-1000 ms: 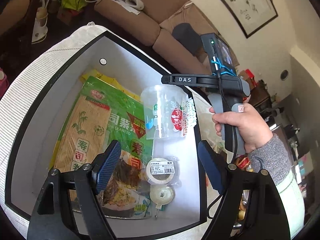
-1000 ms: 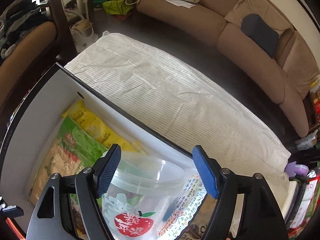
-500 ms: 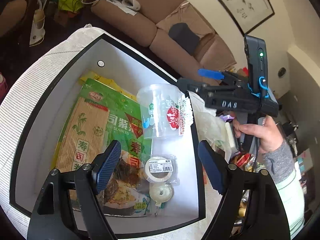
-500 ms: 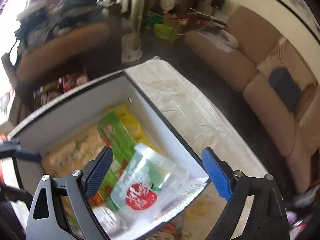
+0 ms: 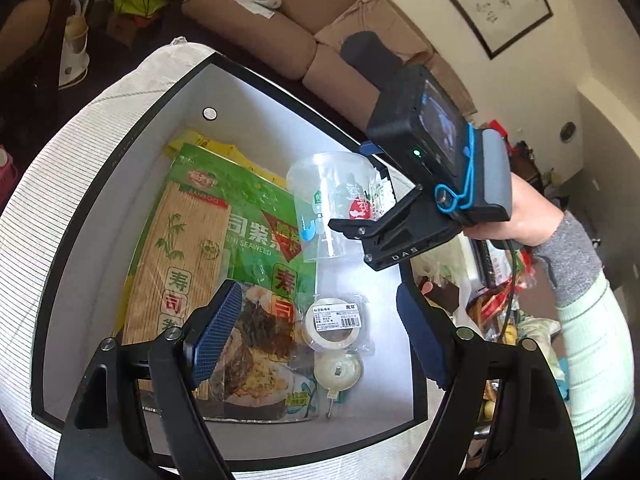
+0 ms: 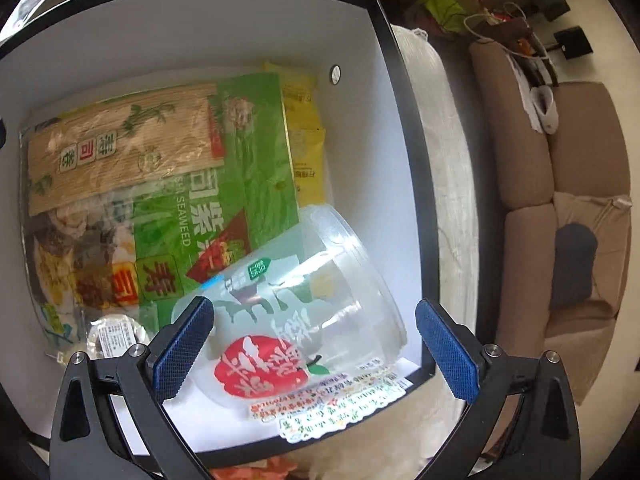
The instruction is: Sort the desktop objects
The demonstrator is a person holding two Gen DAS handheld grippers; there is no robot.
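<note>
- Box (image 5: 100, 184) with black rim and white inner walls stands on a white ribbed cloth (image 5: 60, 152); it fills most of both wrist views.
- On the box floor lies a large green seaweed packet (image 5: 240, 236), and its bamboo mat part (image 5: 176, 264) shows through the wrap; a yellow packet (image 6: 304, 136) lies under its far edge.
- Clear plastic cup (image 6: 304, 300) with a red apple print lies on its side in the box, partly on the green packet and close to the box wall.
- Right gripper (image 6: 314, 346) points down over this cup; its jaws are opening and stand wide apart. The cup is between the blue pads (image 6: 182, 348), and the pads seem not to press on it, though the near side of the cup is hard to see.
- A white label strip with coloured print (image 6: 328, 408) lies by the cup at the near rim of the box.
- Left gripper (image 5: 320, 328) hangs above the box with jaws apart and nothing between them.
- Under the left gripper lie a tape roll in a clear bag (image 5: 332, 324) and, just beside it, a small round white thing (image 5: 338, 368).
- A hand (image 5: 516, 212) with grey cuff holds the right gripper, in the left wrist view.
- Brown sofa (image 6: 560, 184) stands behind the box.
</note>
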